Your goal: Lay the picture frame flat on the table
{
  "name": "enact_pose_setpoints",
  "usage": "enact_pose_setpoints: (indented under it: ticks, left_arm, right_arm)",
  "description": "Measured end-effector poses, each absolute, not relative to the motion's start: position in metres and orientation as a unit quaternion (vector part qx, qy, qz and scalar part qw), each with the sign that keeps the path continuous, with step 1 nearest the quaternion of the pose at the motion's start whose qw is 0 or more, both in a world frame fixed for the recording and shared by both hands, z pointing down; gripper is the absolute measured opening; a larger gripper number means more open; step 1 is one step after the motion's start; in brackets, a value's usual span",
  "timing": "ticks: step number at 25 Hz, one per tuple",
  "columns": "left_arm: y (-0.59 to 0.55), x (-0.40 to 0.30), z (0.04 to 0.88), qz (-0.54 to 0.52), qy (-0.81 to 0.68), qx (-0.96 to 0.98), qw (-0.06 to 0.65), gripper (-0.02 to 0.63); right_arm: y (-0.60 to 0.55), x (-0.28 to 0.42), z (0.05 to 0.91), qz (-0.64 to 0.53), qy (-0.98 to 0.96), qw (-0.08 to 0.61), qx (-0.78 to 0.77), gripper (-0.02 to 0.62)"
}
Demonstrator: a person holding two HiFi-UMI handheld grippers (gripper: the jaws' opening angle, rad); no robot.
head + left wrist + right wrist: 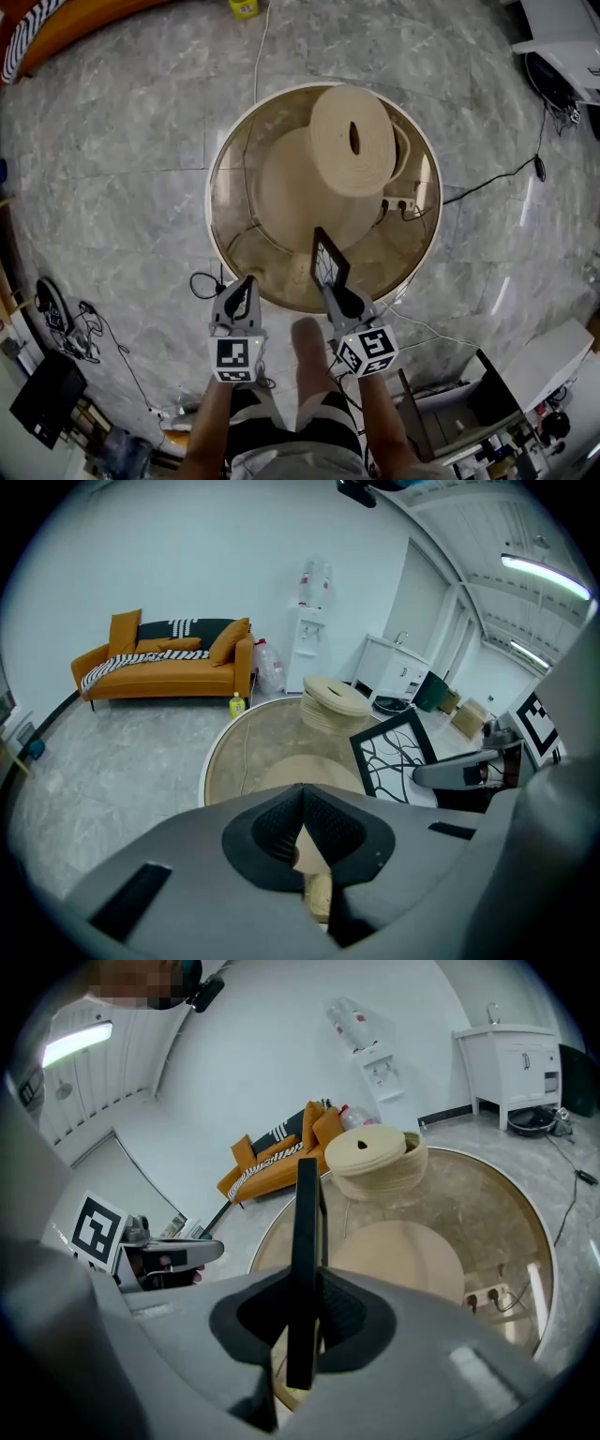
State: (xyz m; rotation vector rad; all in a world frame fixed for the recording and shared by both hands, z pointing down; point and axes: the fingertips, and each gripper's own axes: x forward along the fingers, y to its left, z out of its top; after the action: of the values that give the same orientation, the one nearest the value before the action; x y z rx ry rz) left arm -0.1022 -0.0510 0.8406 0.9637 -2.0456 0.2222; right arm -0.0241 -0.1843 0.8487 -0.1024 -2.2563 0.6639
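The black picture frame (pixel 329 260), with a white sheet of black branch lines, stands upright over the near rim of the round glass table (pixel 228 141). My right gripper (pixel 335 287) is shut on its lower edge. In the right gripper view the frame (pixel 305 1232) shows edge-on between the pads. From the left gripper view its face (pixel 394 755) is visible, with the right gripper (pixel 457 772) holding it. My left gripper (pixel 246 289) hangs just left of the frame at the table's near edge, shut and empty (pixel 302 803).
A beige disc-shaped stack (pixel 352 141) and a beige pedestal show at the glass top. A power strip (pixel 401 202) and cables lie near it. An orange sofa (pixel 169 663), a water dispenser (pixel 314 621) and a white cabinet (pixel 394 672) stand beyond. The person's leg (pixel 305 349) is between the grippers.
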Motion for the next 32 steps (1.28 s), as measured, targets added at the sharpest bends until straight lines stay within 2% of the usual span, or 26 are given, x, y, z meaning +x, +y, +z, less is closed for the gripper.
enact_pose_setpoints:
  ticks: [32]
  left_arm:
    - [-0.068, -0.101, 0.879, 0.095, -0.807, 0.386, 0.437, 0.017]
  right_arm:
    - [-0.198, -0.025, 0.929, 0.307, -0.854, 0.420, -0.014, 0.072]
